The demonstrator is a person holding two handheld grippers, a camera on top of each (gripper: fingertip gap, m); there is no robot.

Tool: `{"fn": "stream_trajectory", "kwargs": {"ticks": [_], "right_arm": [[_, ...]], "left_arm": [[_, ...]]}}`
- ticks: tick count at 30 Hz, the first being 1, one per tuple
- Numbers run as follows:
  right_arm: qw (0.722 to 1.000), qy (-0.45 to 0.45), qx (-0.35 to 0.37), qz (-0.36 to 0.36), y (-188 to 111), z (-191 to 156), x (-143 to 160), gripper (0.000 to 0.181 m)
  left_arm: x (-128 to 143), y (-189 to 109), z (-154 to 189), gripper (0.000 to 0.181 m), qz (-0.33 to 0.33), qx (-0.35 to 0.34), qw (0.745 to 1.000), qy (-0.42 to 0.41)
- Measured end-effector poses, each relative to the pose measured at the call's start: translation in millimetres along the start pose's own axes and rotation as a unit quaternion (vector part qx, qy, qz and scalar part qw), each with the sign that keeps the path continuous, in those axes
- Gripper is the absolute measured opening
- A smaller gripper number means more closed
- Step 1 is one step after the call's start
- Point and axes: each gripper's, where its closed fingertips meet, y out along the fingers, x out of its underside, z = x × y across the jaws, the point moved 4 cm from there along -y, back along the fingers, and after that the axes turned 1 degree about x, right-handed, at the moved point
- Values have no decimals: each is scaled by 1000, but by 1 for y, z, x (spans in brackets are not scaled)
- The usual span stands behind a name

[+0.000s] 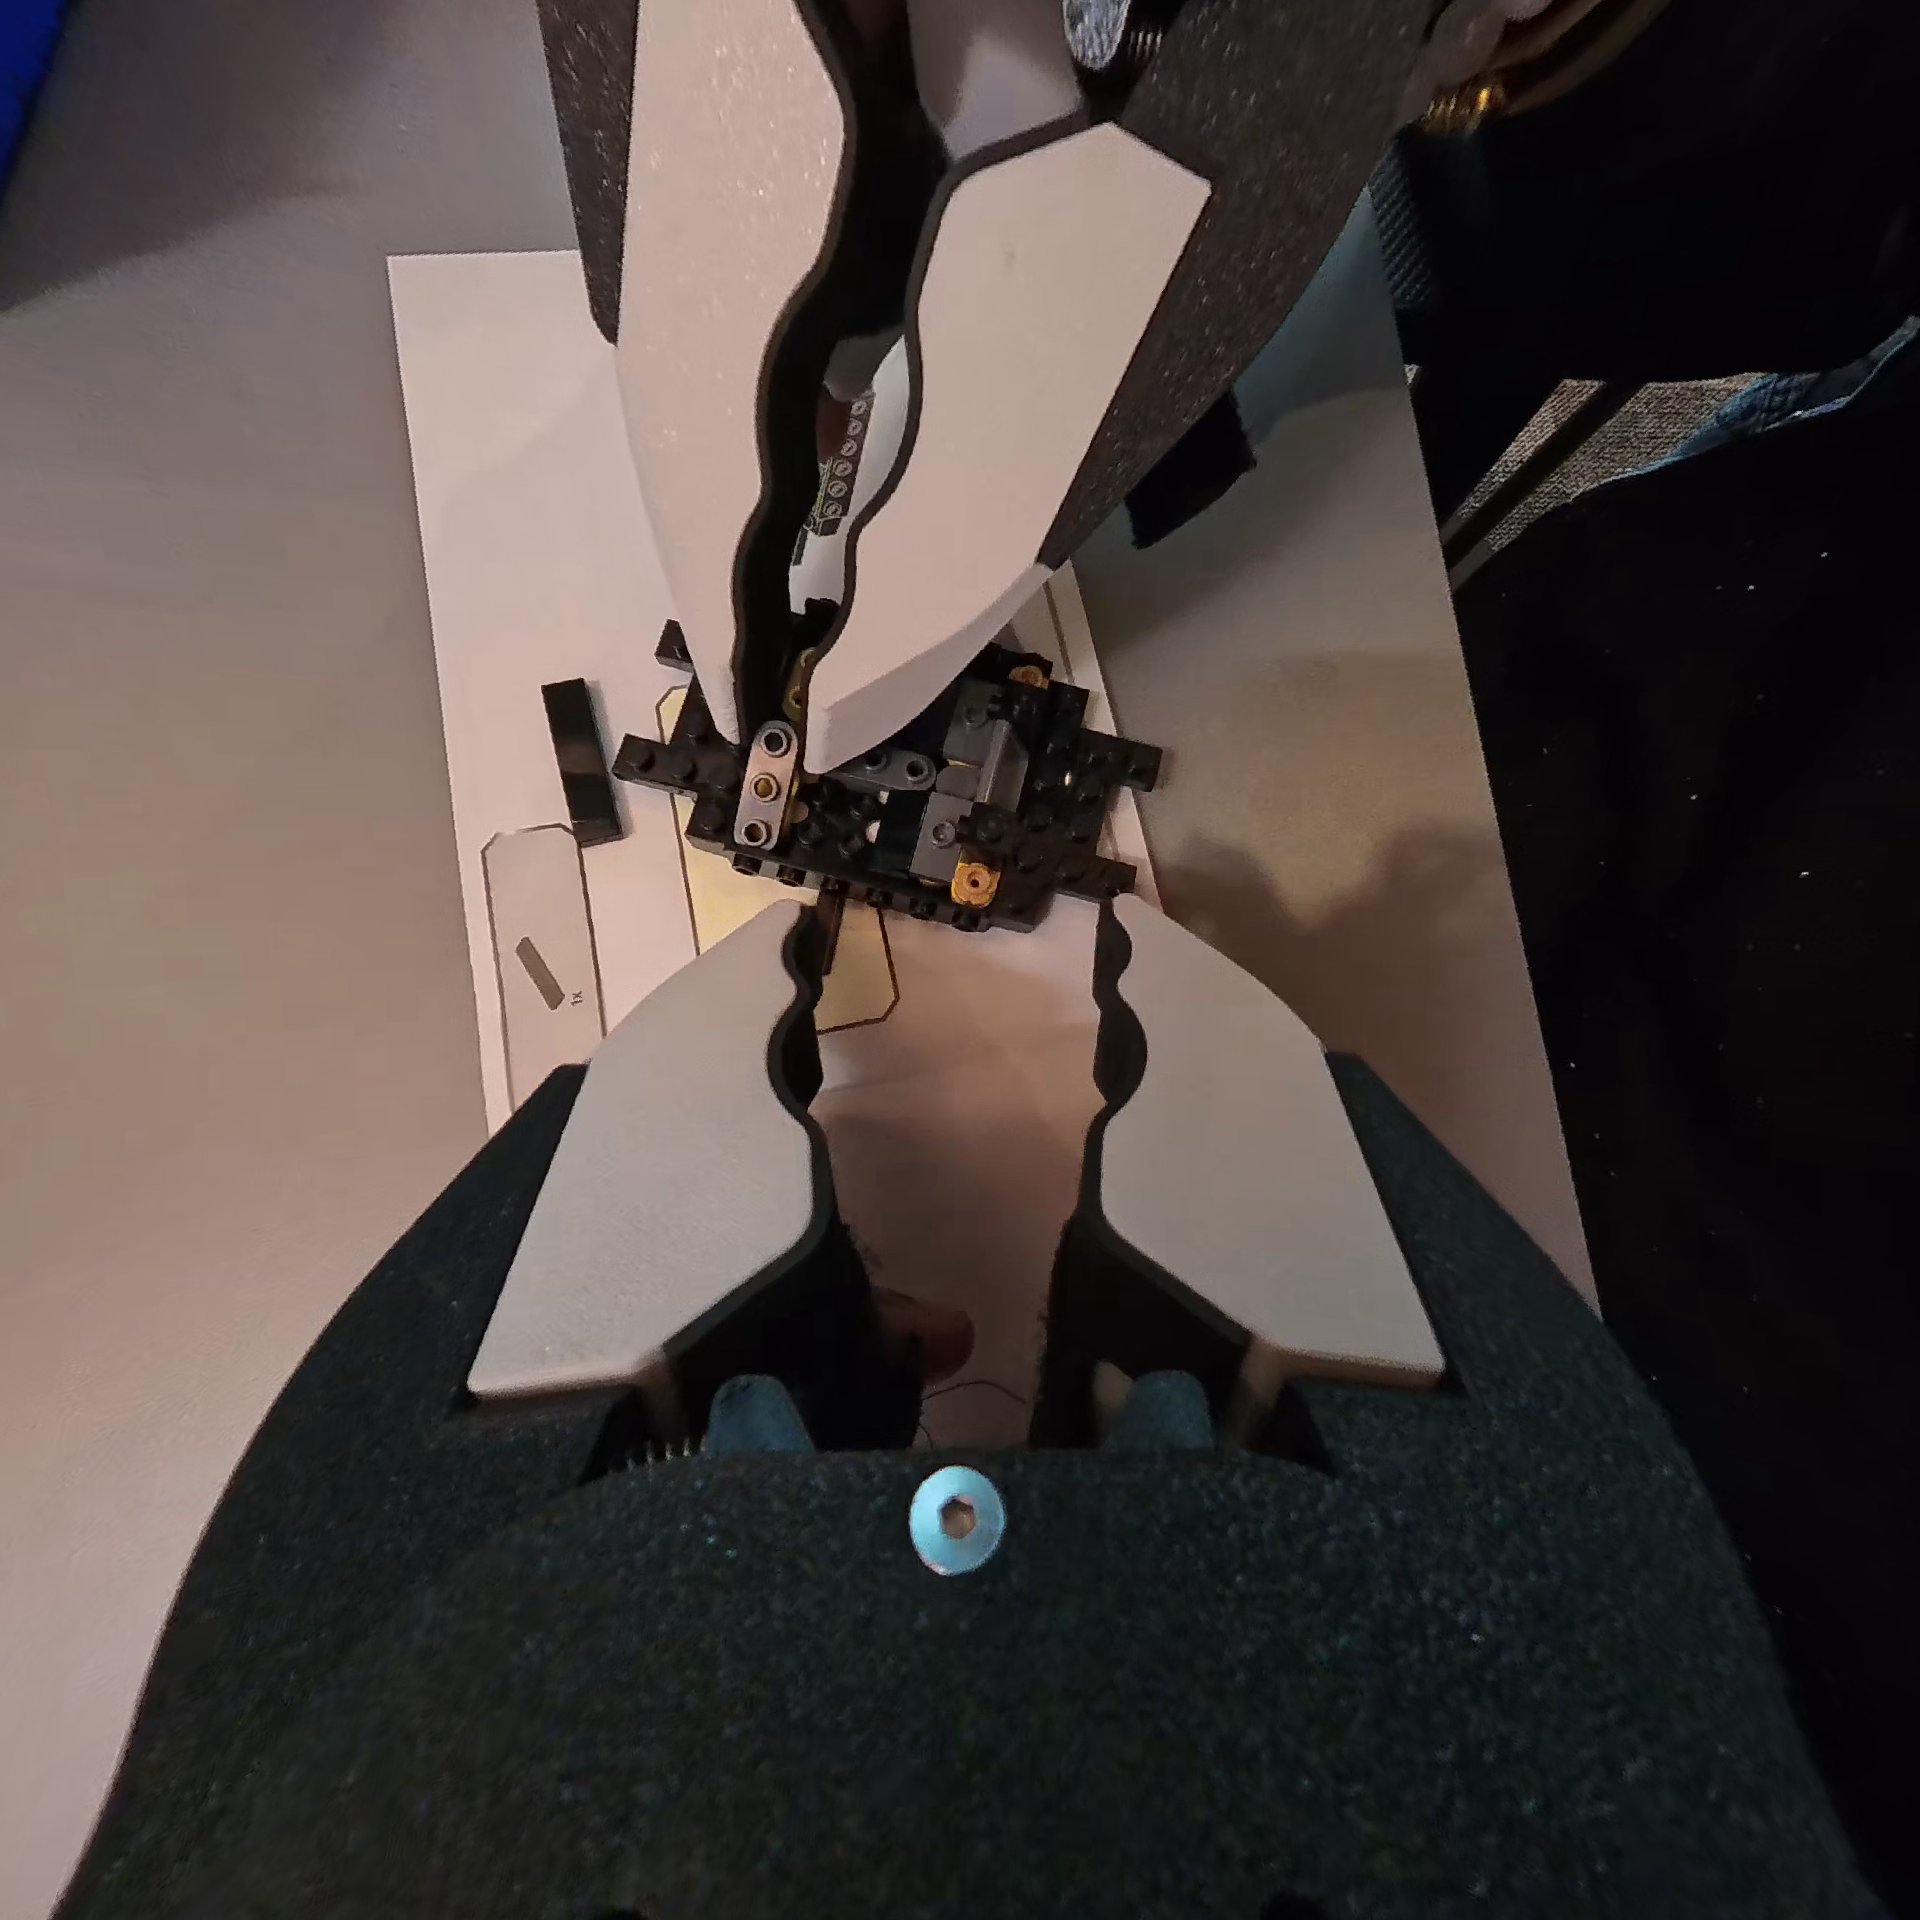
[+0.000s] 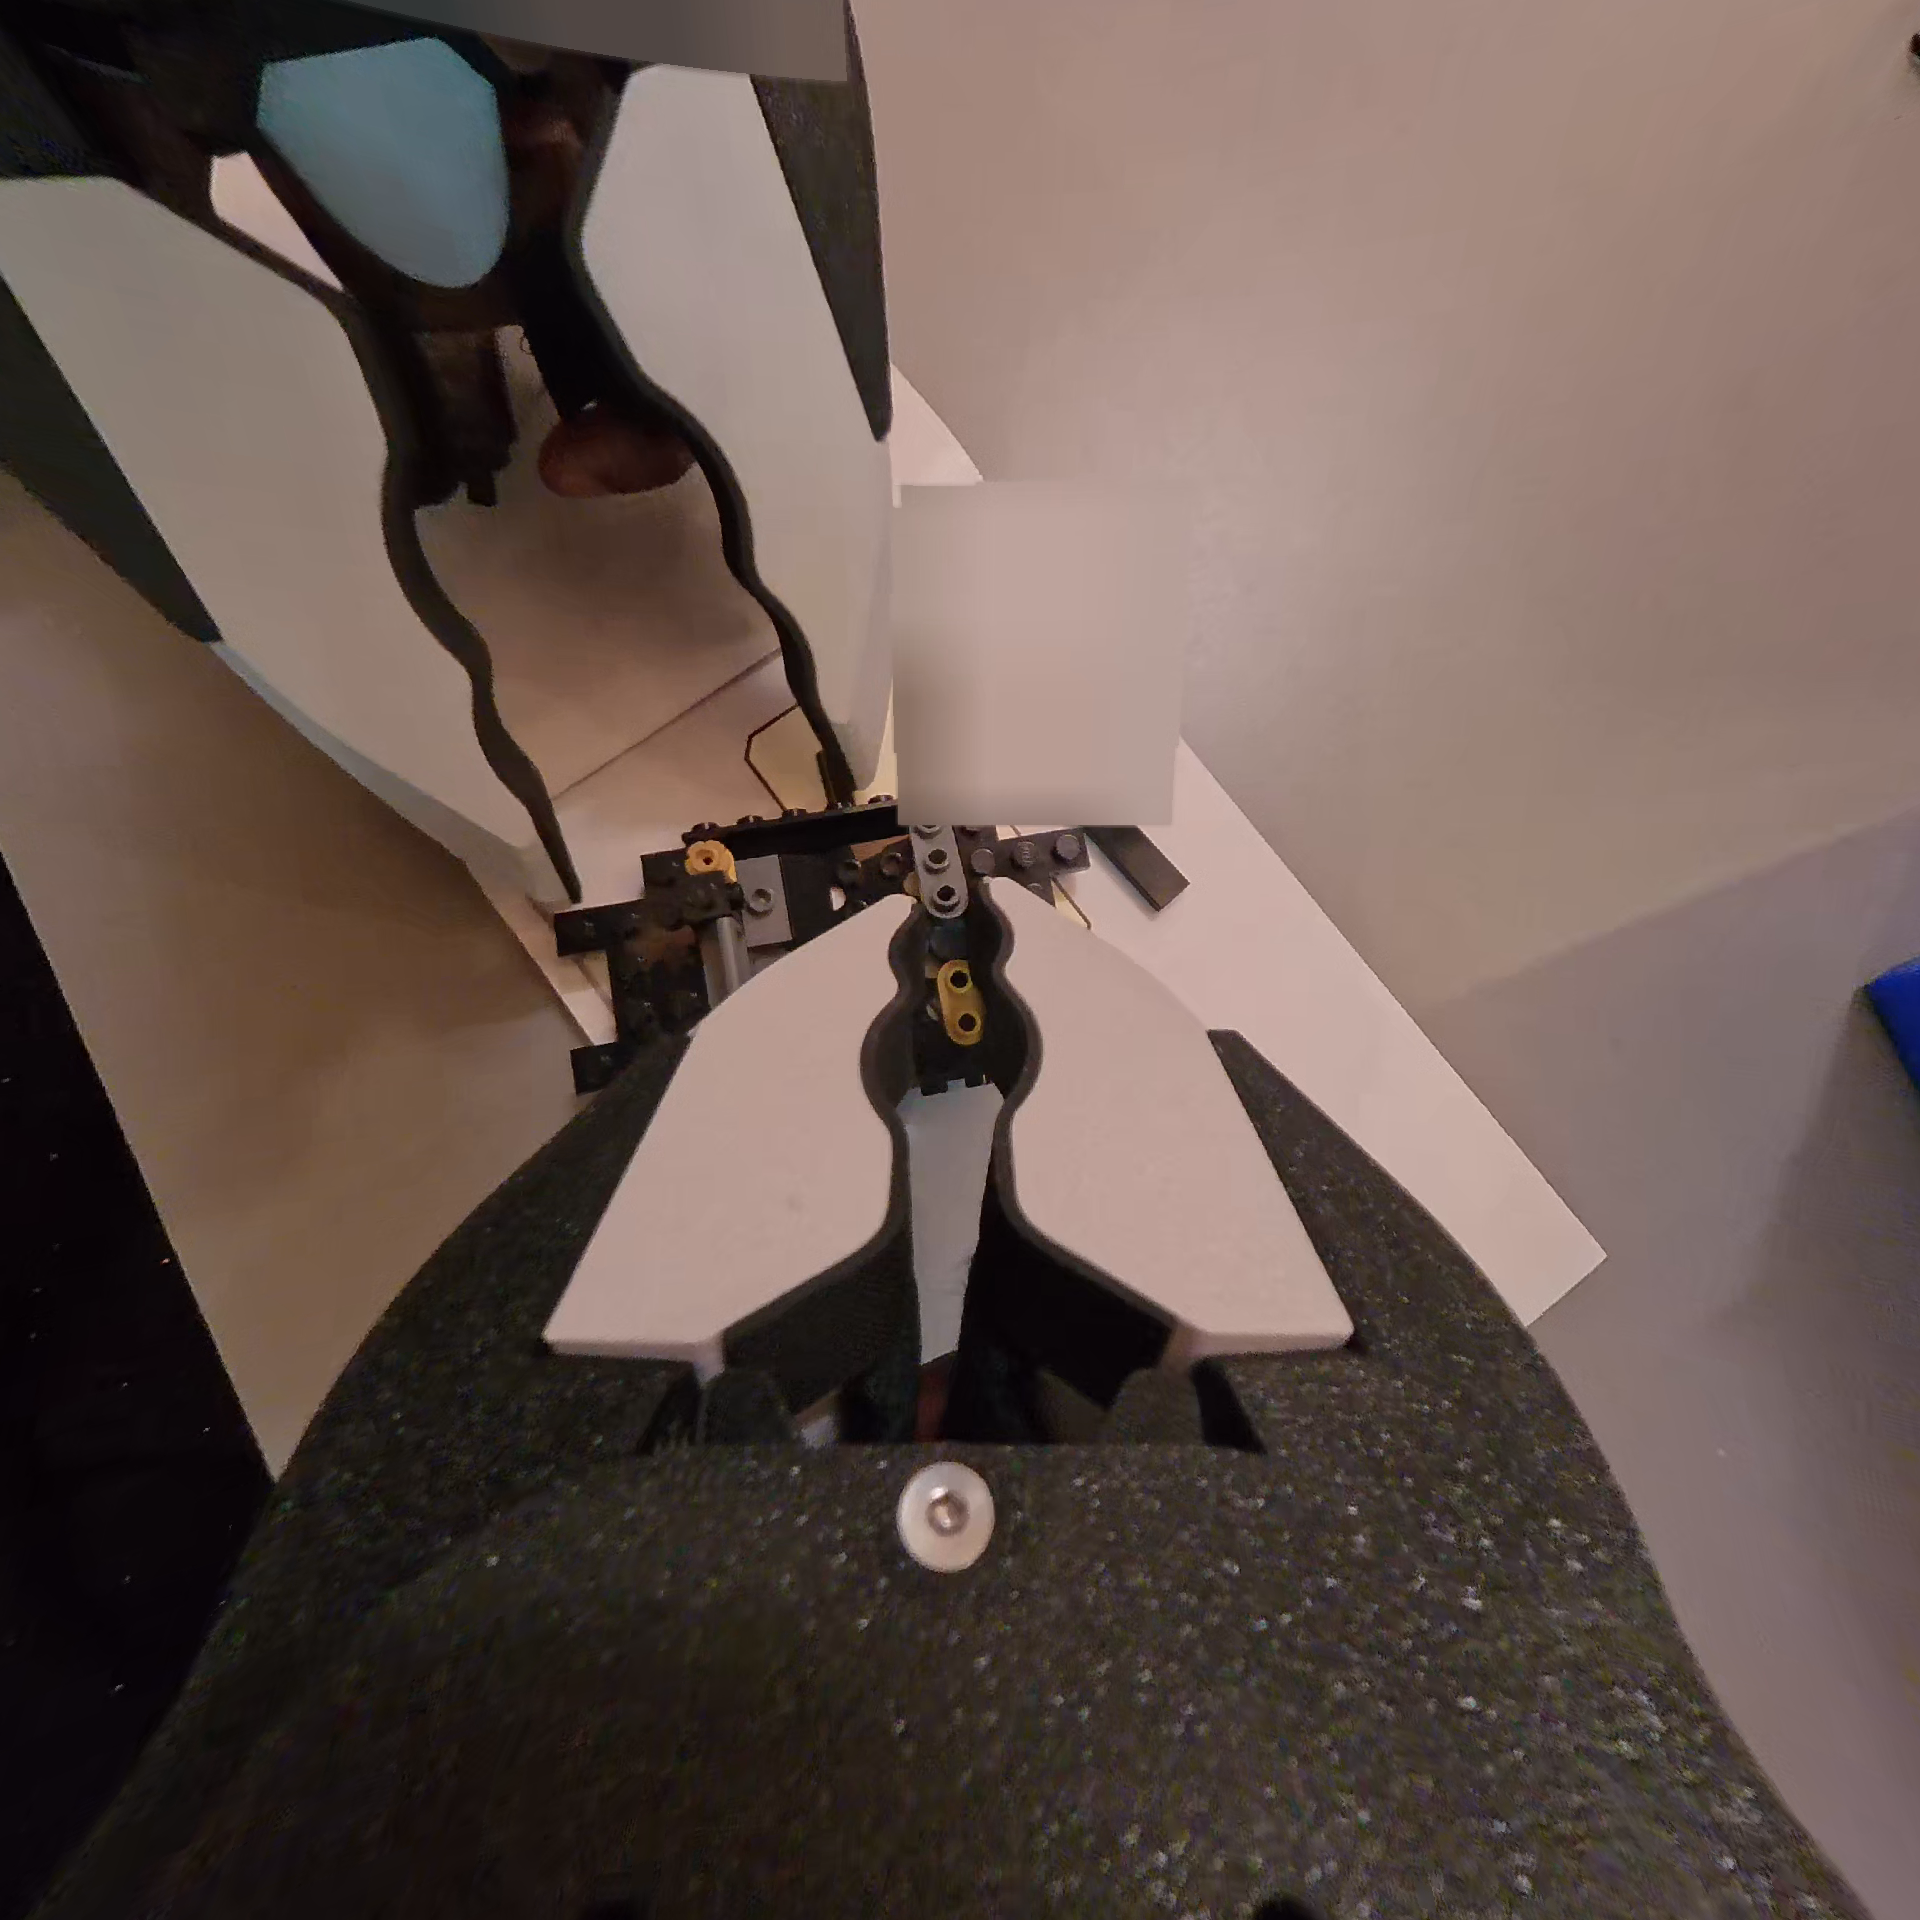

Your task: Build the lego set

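Our right tool (image 2: 943, 920) has its fingers drawn nearly together on a grey three-hole beam (image 1: 767, 781), pinching the beam's upper end while its lower end rests on the black lego build (image 1: 894, 800). Through the narrow gap behind the fingertips we see a yellow two-hole link (image 2: 961, 1000) sitting on the build's near part. Our left tool (image 1: 951, 914) stands wide, gripping nothing, its fingertips just beside the build's long studded edge; whether they touch it we cannot tell.

The build is a flat black frame of studded plates and hole-lined beams, with dark grey blocks near the middle, a second small grey link (image 1: 902, 767) lying beside the gripped beam, and a gold round piece (image 1: 975, 883) at one corner. It lies on a white instruction sheet (image 1: 499, 582) spread on the pale table (image 1: 208, 727), close to the table's dark edge.

Just beside the build, on the sheet, lies a loose black flat tile (image 1: 582, 764), apart from the frame. The right tool's broad white fingers cover much of the build's far half in the left wrist view, and the left tool's fingers block the sheet beyond the build in the right wrist view. A blue object (image 2: 1896, 1023) shows at the table's far side.
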Motion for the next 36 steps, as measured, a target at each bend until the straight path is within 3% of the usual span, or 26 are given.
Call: {"fn": "stream_trajectory", "kwargs": {"ticks": [16,26,29,36], "right_arm": [[999,-8,-28,-27,0,-3,-3,17],[999,-28,-11,-21,-3,0,-6,19],[999,-35,-17,-5,-10,6,-8,1],[997,-47,-63,-20,-3,6,-10,0]], "left_arm": [[1,2,2,50,0,4,1000,7],[1,2,2,50,2,5,1000,7],[1,2,2,50,3,6,1000,6],[0,2,2,57,11,16,1000,-7]]}}
